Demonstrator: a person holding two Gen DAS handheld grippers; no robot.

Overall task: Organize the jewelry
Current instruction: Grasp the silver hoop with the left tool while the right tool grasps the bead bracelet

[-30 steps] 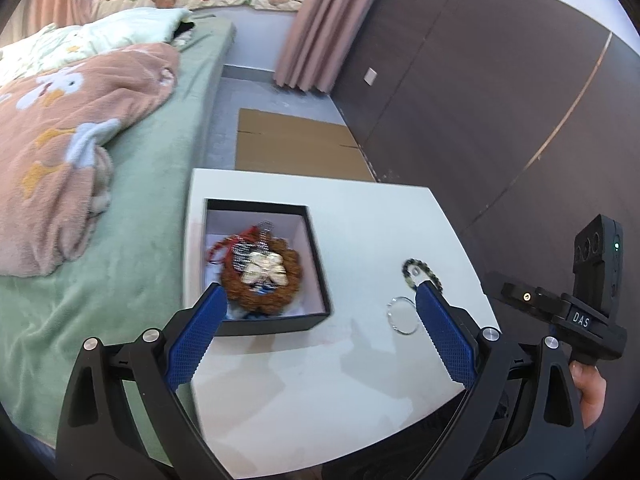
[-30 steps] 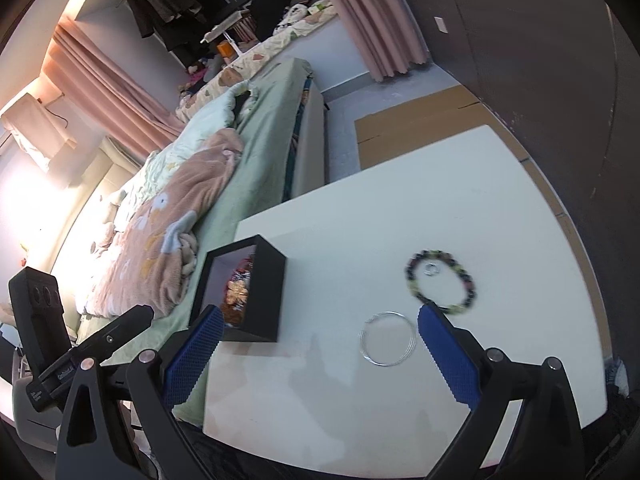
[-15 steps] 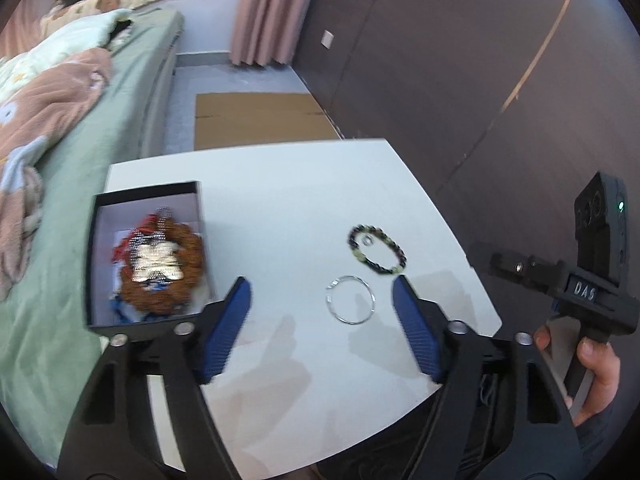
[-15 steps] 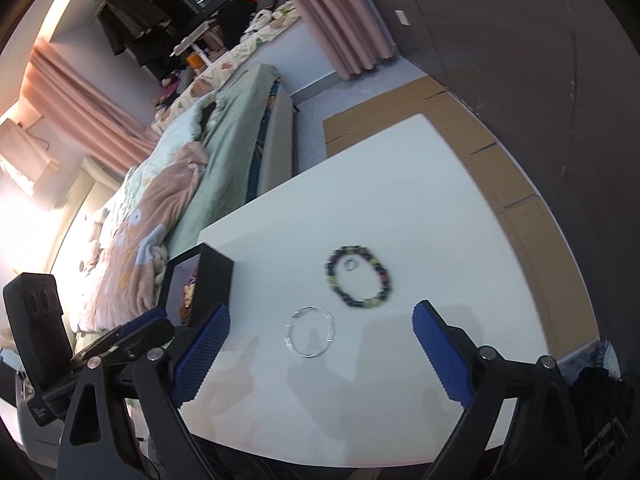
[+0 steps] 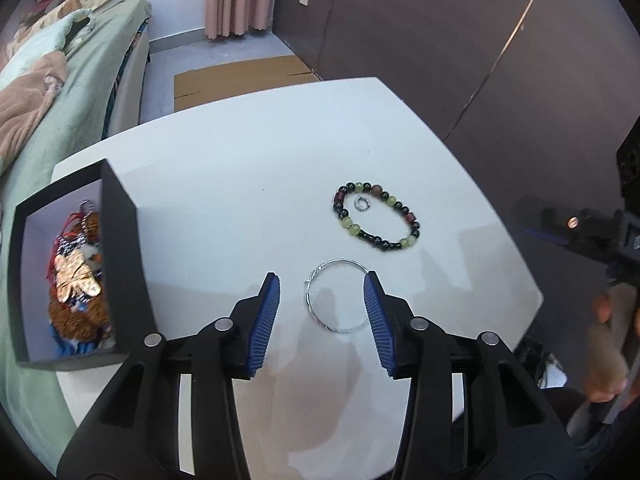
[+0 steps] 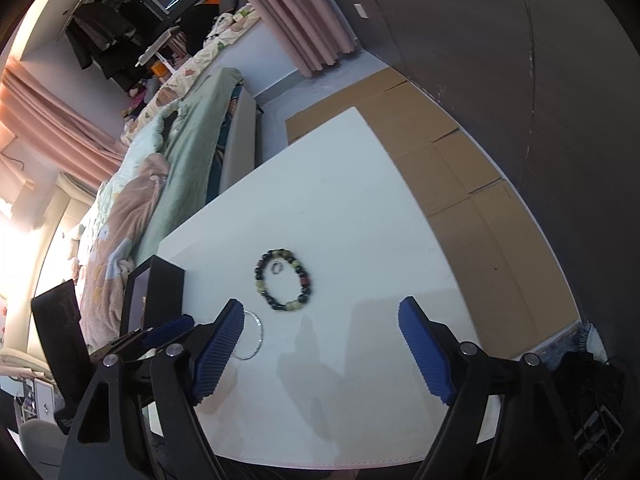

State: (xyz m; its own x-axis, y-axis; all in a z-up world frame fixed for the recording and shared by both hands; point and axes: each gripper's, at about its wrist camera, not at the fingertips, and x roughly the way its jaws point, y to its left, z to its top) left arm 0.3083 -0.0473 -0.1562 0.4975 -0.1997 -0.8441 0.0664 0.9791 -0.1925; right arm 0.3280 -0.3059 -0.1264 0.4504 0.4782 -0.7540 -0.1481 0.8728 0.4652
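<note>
A thin silver bangle (image 5: pixel 335 297) lies on the white table (image 5: pixel 248 184). My left gripper (image 5: pixel 322 282) is open and low over it, its blue pads on either side of the bangle. Beyond it lie a beaded bracelet (image 5: pixel 376 216) of dark and green beads and a small silver ring (image 5: pixel 362 203) inside its loop. A black jewelry box (image 5: pixel 124 248) at the left holds a wooden bead bracelet, a gold butterfly piece and chains. My right gripper (image 6: pixel 320 312) is open and empty above the table, near the beaded bracelet (image 6: pixel 285 285); the bangle (image 6: pixel 254 338) shows by its left finger.
A bed with green and pink blankets (image 5: pixel 36 92) runs along the table's left side. Flat cardboard (image 5: pixel 240 76) lies on the floor beyond the table. A dark wall panel (image 5: pixel 460 40) stands to the right. The table's edges are close on the right and front.
My left gripper has swung right from over the box and come down around the silver bangle, its jaws narrower. My right gripper has shifted right, leaving the bangle at its left finger.
</note>
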